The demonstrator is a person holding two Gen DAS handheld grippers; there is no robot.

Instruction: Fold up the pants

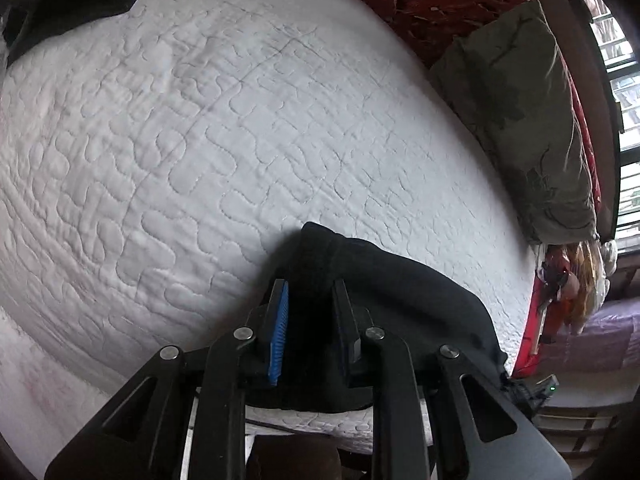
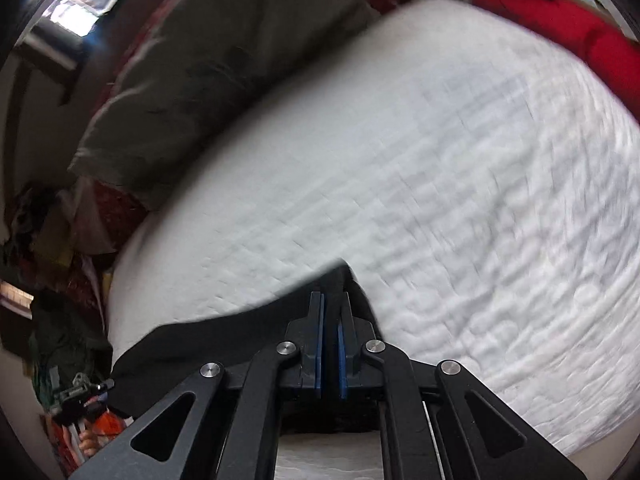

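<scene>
Each wrist camera sits close behind its own jaws, looking steeply down along them. Beyond both pairs of jaws lies the shared white quilted mattress (image 1: 224,128) (image 2: 460,184), with the same olive pillow (image 1: 524,120) (image 2: 224,64) at its edge.

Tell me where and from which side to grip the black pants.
Grip the pants at the edge by the near bed side, coming steeply from above. Both grippers, left and right, pinch there; the cloth lies flat and thin.

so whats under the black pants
The white quilted mattress lies under the black pants, showing all around the cloth. Whatever sits directly beneath the fabric is covered.
</scene>
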